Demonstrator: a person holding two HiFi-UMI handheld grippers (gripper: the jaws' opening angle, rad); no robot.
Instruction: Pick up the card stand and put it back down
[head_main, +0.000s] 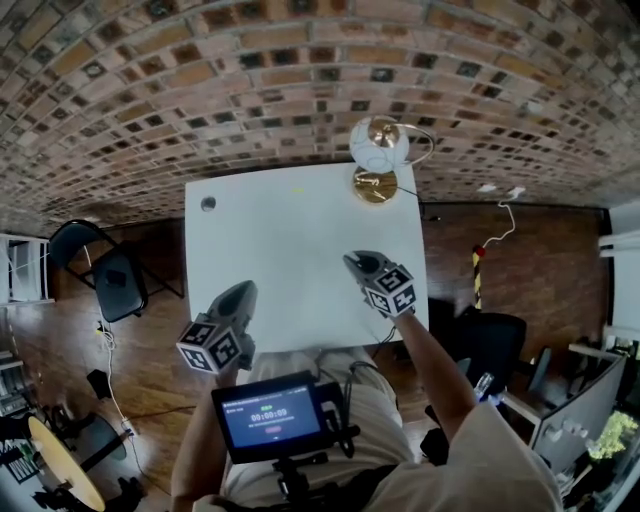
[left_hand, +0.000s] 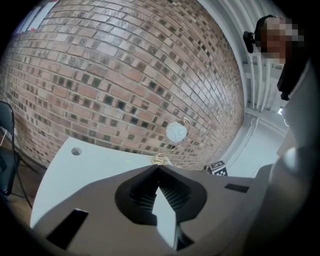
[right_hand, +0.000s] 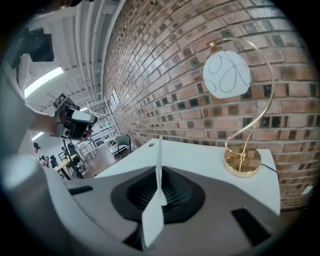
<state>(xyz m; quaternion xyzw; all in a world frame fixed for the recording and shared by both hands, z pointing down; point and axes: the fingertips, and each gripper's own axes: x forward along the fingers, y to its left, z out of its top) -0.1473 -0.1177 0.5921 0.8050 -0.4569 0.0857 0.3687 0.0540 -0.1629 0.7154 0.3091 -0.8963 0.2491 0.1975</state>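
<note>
The thin card stand (right_hand: 152, 220), pinched edge-on in the closed right gripper (right_hand: 160, 170) at lower centre above the table (head_main: 290, 250), may pivot or slip and land askew, while the left gripper (left_hand: 159, 169) is closed on nothing.

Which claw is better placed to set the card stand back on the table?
Right. The right claw is shut on the thin white card stand, above the table; the left claw is shut, empty.

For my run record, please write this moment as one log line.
right gripper: shut on card stand, over table | left gripper: shut, empty | lamp: far corner
</note>
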